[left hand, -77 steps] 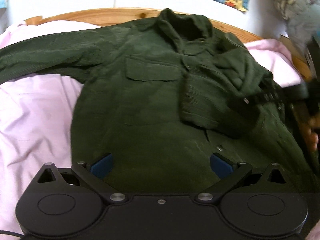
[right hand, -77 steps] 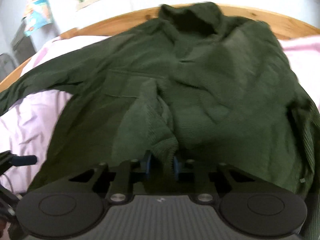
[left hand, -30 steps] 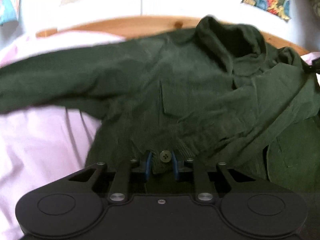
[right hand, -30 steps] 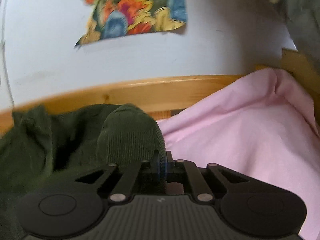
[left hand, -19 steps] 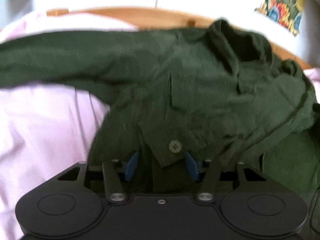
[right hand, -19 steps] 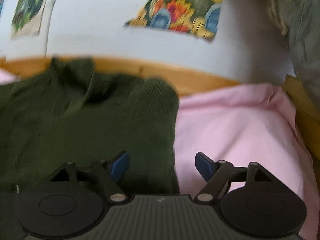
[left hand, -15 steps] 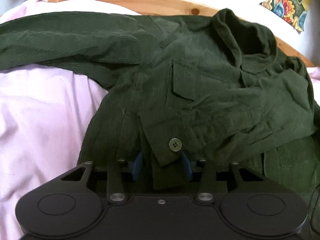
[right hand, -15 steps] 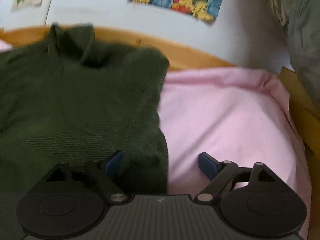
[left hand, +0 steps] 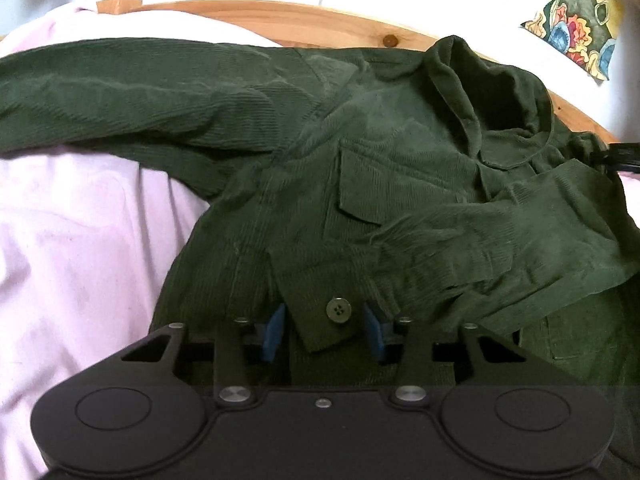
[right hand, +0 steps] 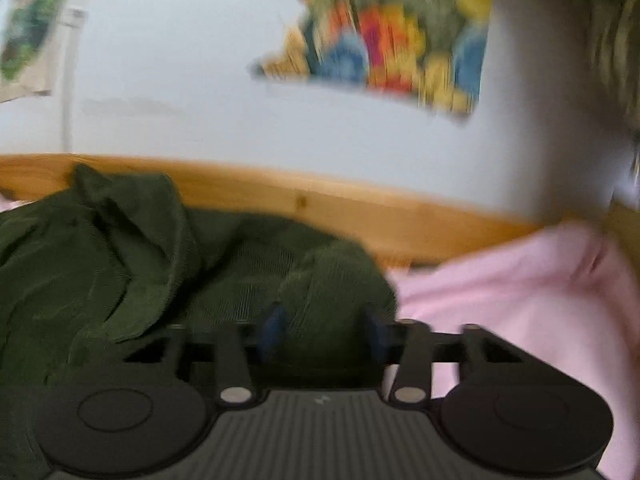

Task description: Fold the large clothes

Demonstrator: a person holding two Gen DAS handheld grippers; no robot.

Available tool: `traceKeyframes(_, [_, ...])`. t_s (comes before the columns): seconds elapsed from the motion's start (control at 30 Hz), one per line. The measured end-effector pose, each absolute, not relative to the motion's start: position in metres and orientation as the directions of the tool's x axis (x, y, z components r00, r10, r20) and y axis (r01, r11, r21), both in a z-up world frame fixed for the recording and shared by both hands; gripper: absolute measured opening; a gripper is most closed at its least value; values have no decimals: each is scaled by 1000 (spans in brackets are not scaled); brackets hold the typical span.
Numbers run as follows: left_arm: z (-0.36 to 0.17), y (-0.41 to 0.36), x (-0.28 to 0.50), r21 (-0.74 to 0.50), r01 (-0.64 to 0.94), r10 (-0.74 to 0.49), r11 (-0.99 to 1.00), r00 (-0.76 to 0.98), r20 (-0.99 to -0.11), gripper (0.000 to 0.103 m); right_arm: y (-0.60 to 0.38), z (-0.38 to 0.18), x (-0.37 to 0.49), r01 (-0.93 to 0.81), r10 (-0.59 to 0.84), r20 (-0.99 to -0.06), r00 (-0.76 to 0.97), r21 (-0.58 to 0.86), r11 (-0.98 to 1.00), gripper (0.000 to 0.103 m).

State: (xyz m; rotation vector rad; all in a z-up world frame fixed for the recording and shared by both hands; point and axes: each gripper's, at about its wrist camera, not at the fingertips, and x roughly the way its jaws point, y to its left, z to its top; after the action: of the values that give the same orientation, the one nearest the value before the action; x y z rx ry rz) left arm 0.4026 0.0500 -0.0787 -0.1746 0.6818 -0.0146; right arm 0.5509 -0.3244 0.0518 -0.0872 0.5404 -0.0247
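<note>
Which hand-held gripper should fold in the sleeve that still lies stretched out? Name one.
Left. The outstretched sleeve lies on that side, and the left hand-held gripper is open around the folded sleeve's cuff. The right hand-held gripper is at the jacket's far shoulder.

In the left wrist view the jacket (left hand: 360, 168) lies on the bed sheet (left hand: 80, 240), its collar (left hand: 492, 96) toward one o'clock against the wooden bed frame (left hand: 280, 20). One sleeve (left hand: 120, 96) stretches out toward ten o'clock; the other sleeve (left hand: 480, 240) is folded across the chest, its cuff (left hand: 320, 304) lying between the spread fingers of the left hand-held gripper (left hand: 325, 330) at six o'clock. In the blurred right wrist view, the right hand-held gripper (right hand: 325, 330) seems to straddle a bunched shoulder (right hand: 332, 280), sheet at three o'clock, frame behind.
</note>
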Motion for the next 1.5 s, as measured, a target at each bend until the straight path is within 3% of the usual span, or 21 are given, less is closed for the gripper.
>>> traceKeyframes(0.07, [-80, 48, 402, -133, -37, -55, 990, 777, -627, 44, -325, 47, 567, 53, -93, -534, 840, -90, 995, 10])
traceKeyframes(0.1, [-81, 47, 403, -119, -34, -49, 992, 773, -633, 40, -326, 47, 570, 66, -105, -526, 844, -93, 993, 6])
traceKeyframes(0.27, [-86, 45, 405, -82, -22, -37, 996, 756, -654, 39, -337, 64, 577, 125, -159, -408, 899, -108, 986, 4])
traceKeyframes(0.4, [-86, 42, 406, -58, -16, -26, 998, 753, -658, 39, -345, 52, 591, 108, -148, -447, 882, -113, 988, 5])
traceKeyframes(0.43, [-85, 43, 405, -72, -20, -32, 997, 753, -657, 39, -350, 53, 587, 101, -127, -443, 888, -82, 992, 7])
traceKeyframes(0.47, [-83, 47, 403, -98, -28, -43, 995, 758, -651, 41, -353, 53, 582, 102, -118, -427, 896, -59, 993, 17])
traceKeyframes(0.5, [-81, 50, 401, -118, -34, -51, 992, 763, -645, 45, -355, 53, 573, 103, -109, -415, 903, -37, 994, 36])
traceKeyframes(0.57, [-76, 54, 397, -146, -32, -67, 989, 780, -623, 53, -358, 56, 549, 70, -77, -389, 918, -31, 997, 57])
traceKeyframes(0.63, [-72, 55, 394, -133, -32, -56, 991, 796, -603, 67, -351, 51, 522, 29, -68, -376, 924, -109, 994, 61])
traceKeyframes(0.7, [-71, 53, 396, -118, -36, -44, 992, 793, -608, 69, -342, 39, 491, 3, -71, -373, 925, -180, 984, 71])
traceKeyframes(0.87, [-75, 52, 403, -111, -56, -30, 992, 753, -657, 70, -329, -5, 457, 8, -168, -415, 894, -361, 933, 73])
traceKeyframes(0.93, [-71, 54, 401, -128, -67, -36, 990, 745, -666, 73, -331, -19, 458, 22, -190, -449, 873, -353, 935, 73])
traceKeyframes(1.07, [-55, 58, 389, -126, -71, -28, 990, 763, -646, 86, -326, -15, 455, 45, -186, -418, 889, -323, 945, 76])
traceKeyframes(1.2, [-37, 66, 377, -109, -77, -9, 991, 776, -631, 103, -300, -5, 429, 7, -118, -366, 923, -291, 957, 93])
traceKeyframes(1.37, [-17, 83, 363, -68, -118, 51, 991, 787, -615, 102, -248, 7, 378, -87, 9, -332, 943, -220, 972, 103])
traceKeyframes(1.5, [-5, 107, 344, -36, -194, 136, 980, 794, -592, 102, -210, 16, 330, -205, 150, -341, 928, -130, 970, 103])
